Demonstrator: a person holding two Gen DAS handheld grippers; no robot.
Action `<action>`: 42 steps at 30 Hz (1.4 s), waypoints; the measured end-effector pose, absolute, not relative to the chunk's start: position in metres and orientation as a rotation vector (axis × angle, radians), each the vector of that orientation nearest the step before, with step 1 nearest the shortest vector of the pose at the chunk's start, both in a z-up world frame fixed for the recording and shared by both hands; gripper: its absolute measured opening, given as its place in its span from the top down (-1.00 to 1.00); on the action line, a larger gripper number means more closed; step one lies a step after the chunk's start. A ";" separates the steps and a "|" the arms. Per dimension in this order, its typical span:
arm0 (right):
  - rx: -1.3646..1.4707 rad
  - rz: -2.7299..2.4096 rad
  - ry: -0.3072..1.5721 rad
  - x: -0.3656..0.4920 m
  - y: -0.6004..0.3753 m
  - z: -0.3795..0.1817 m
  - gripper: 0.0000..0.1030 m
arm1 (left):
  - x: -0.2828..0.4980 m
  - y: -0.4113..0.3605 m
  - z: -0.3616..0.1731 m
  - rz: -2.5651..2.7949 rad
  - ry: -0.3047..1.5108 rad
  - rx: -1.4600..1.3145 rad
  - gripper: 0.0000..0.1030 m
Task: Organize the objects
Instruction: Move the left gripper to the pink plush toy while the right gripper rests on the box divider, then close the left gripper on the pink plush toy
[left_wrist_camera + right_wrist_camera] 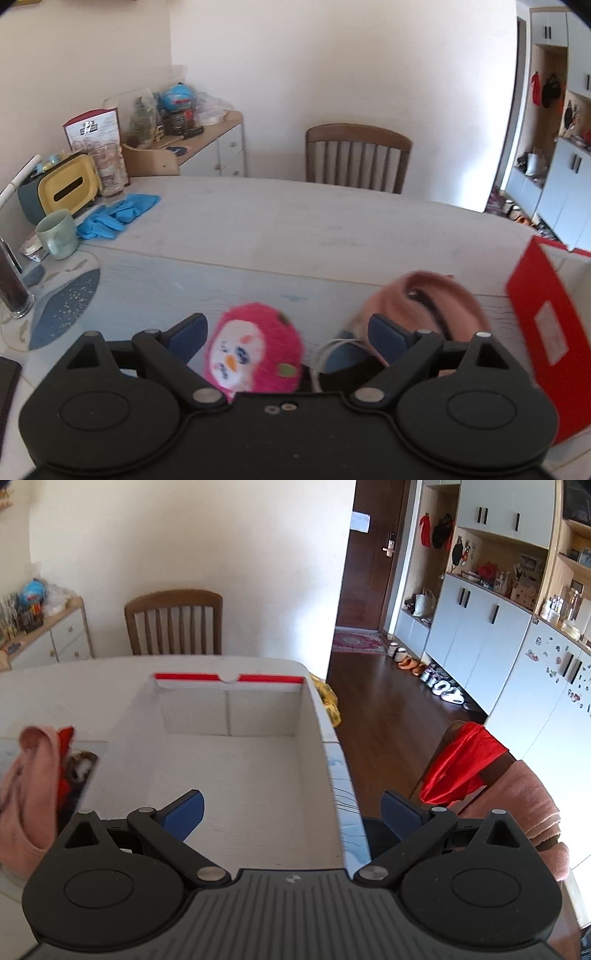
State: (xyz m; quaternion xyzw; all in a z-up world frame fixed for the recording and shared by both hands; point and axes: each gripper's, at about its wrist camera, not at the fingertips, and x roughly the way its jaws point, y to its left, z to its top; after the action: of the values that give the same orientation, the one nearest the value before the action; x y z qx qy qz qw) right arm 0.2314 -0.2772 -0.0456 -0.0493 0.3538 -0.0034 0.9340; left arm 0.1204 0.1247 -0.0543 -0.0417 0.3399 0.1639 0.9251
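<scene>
Early stage: the box looks empty, nothing sorted yet. Our left gripper has its fingers spread wide around the pink plush toy, not pressing it; toy sits on the tabletop, pink cloth just beside it. Right gripper is released, nothing between the fingers, over the box's near edge. Only the left view shows the toy; only the right view shows the box interior.
</scene>
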 end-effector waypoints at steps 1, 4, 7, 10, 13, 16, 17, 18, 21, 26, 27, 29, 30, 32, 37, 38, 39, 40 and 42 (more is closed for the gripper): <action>-0.099 -0.007 0.725 0.234 -0.283 -0.048 -0.97 | 0.123 0.129 -0.058 0.352 0.706 -0.077 -0.82; -0.106 -0.013 0.743 0.245 -0.294 -0.058 -0.97 | 0.128 0.141 -0.069 0.366 0.735 -0.079 -0.82; -0.102 -0.022 0.773 0.256 -0.304 -0.067 -0.91 | 0.132 0.150 -0.079 0.376 0.756 -0.079 -0.82; -0.098 -0.031 0.809 0.265 -0.309 -0.074 -0.82 | 0.136 0.156 -0.088 0.385 0.780 -0.078 -0.82; -0.093 -0.031 0.830 0.271 -0.310 -0.079 -0.76 | 0.142 0.164 -0.094 0.393 0.802 -0.090 -0.82; -0.086 -0.027 0.858 0.276 -0.311 -0.084 -0.61 | 0.148 0.171 -0.100 0.376 0.810 -0.115 -0.83; -0.085 -0.027 0.863 0.277 -0.312 -0.086 -0.59 | 0.149 0.172 -0.102 0.367 0.812 -0.124 -0.83; -0.084 -0.028 0.869 0.278 -0.312 -0.087 -0.58 | 0.151 0.173 -0.103 0.357 0.815 -0.133 -0.83; -0.083 -0.026 0.889 0.281 -0.313 -0.091 -0.43 | 0.155 0.171 -0.108 0.331 0.825 -0.134 -0.83; -0.066 -0.024 0.923 0.284 -0.316 -0.096 -0.11 | 0.159 0.172 -0.114 0.304 0.834 -0.167 -0.73; -0.062 -0.022 0.928 0.285 -0.317 -0.097 -0.05 | 0.160 0.172 -0.114 0.300 0.834 -0.171 -0.65; -0.057 -0.022 0.935 0.285 -0.318 -0.098 0.14 | 0.161 0.171 -0.114 0.286 0.832 -0.173 -0.54; -0.057 -0.022 0.938 0.285 -0.318 -0.099 0.20 | 0.161 0.170 -0.114 0.284 0.831 -0.170 -0.51; -0.053 -0.023 0.939 0.285 -0.320 -0.099 0.30 | 0.161 0.167 -0.113 0.285 0.829 -0.164 -0.46; -0.056 -0.006 0.935 0.283 -0.320 -0.096 0.59 | 0.159 0.169 -0.112 0.289 0.823 -0.177 -0.35; -0.060 -0.001 0.935 0.283 -0.319 -0.096 0.63 | 0.158 0.168 -0.112 0.291 0.821 -0.181 -0.32; -0.063 0.002 0.935 0.282 -0.318 -0.095 0.66 | 0.157 0.169 -0.112 0.290 0.820 -0.185 -0.30; -0.066 0.002 0.935 0.282 -0.318 -0.094 0.71 | 0.158 0.169 -0.111 0.291 0.820 -0.185 -0.29; -0.065 0.012 0.937 0.281 -0.317 -0.093 0.78 | 0.157 0.168 -0.110 0.295 0.818 -0.178 -0.23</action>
State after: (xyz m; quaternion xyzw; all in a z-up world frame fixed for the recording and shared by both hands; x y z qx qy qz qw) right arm 0.2815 -0.3168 -0.0932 -0.0313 0.4515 0.0059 0.8917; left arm 0.1567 0.1680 -0.1103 -0.0862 0.3958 0.1429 0.9031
